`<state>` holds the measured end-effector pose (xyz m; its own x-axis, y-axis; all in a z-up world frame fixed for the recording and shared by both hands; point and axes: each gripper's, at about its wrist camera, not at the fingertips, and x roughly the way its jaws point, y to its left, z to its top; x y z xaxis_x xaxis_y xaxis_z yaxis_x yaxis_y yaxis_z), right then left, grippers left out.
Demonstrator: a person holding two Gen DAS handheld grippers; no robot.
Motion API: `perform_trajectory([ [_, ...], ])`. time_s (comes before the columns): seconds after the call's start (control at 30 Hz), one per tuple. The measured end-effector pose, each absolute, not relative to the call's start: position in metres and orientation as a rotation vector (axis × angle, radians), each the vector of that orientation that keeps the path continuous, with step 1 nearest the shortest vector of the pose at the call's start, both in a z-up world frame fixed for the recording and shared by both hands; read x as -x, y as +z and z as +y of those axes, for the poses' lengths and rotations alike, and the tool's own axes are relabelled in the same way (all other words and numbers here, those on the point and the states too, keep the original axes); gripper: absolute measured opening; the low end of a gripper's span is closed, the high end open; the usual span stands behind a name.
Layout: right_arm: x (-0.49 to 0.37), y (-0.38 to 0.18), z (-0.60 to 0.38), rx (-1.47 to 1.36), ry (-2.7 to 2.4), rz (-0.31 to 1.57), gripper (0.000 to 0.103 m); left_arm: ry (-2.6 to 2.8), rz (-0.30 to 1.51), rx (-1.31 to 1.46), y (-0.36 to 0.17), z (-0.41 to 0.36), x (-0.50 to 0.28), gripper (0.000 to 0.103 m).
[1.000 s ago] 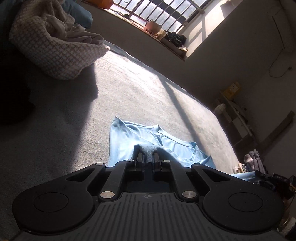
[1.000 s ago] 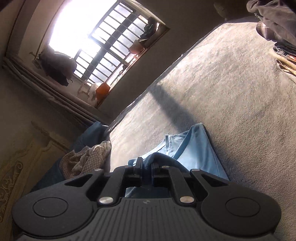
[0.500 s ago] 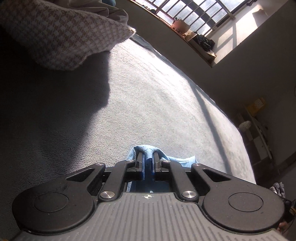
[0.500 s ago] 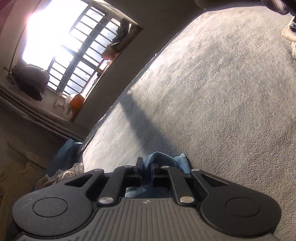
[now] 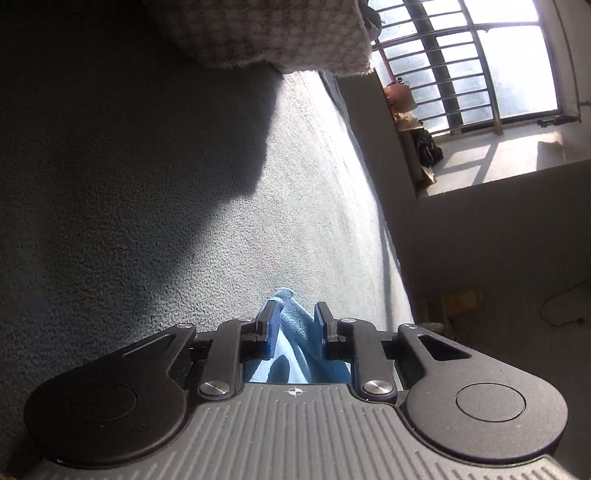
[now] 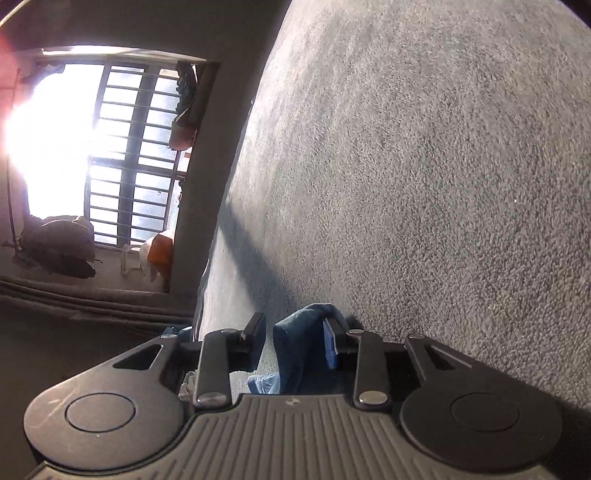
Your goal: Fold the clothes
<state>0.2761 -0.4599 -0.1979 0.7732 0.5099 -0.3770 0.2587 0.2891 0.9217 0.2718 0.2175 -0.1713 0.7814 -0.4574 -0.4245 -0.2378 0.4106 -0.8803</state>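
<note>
Your left tongs point(image 5: 294, 314) have their fingers apart, w/ the light blue shirt point(image 5: 295, 343) bunched up in the gap. The cloth leans on the left pad point(image 5: 272, 328), and a small fold pokes out just past the tips. Can't tell if the right pad touches it. The shirt sits low over the grey bed cover point(image 5: 177, 221), right under the tongs.

Your right tongs point(image 6: 295, 326) are also spread. Here the same shirt point(image 6: 301, 350) looks darker, in shadow, and it rests against the right finger point(image 6: 334, 339); there's a clear gap betw. the cloth and the left finger, w/ bed cover showing through. A paler bit of the shirt hangs lower, near the tongs' body.

Far end of the bed in the left view: a checked knit blanket point(image 5: 280, 33) piled up, throwing a big shadow across the cover's left half. To the right, past the bed edge, a barred window point(image 5: 469, 62) w/ a brownish pot point(image 5: 399, 94) on the sill. In the right view the window is on the left, very bright, w/ a dark bundle of clothes point(image 6: 55, 240) on the ledge below it.
</note>
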Motion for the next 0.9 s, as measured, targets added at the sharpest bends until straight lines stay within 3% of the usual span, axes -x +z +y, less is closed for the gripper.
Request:
perform_trajectory([
  [0.03, -0.277, -0.200, -0.463, -1.321, 0.192, 0.702, 0.047, -0.143, 0.686, 1.183, -0.172, 0.220, -0.271, 0.029],
  [0.3, -0.270, -0.178, -0.471, -1.224, 0.145, 0.606, 0.056, -0.068, 0.615, 0.954, -0.135, 0.213, -0.257, 0.030],
  [0.4, -0.270, -0.147, -0.444, -0.978, 0.277, 0.677, 0.051, -0.140, 0.589, 0.628, -0.099, 0.180, -0.249, 0.031],
  [0.5, -0.274, -0.115, -0.375, -0.485, 0.442, 0.832, 0.041, -0.305, 0.612, 0.214, -0.079, 0.127, -0.245, 0.035],
  [0.57, -0.268, -0.112, -0.319, -0.211, 0.526, 0.900, 0.032, -0.374, 0.643, -0.041, -0.085, 0.086, -0.244, 0.035],
  [0.7, -0.288, -0.132, -0.261, -0.026, 0.539, 0.994, 0.021, -0.453, 0.714, -0.451, -0.127, 0.017, -0.249, 0.035],
  [0.9, -0.330, -0.129, -0.255, -0.128, 0.441, 0.972, 0.020, -0.351, 0.782, -0.132, -0.127, 0.040, -0.306, 0.036],
])
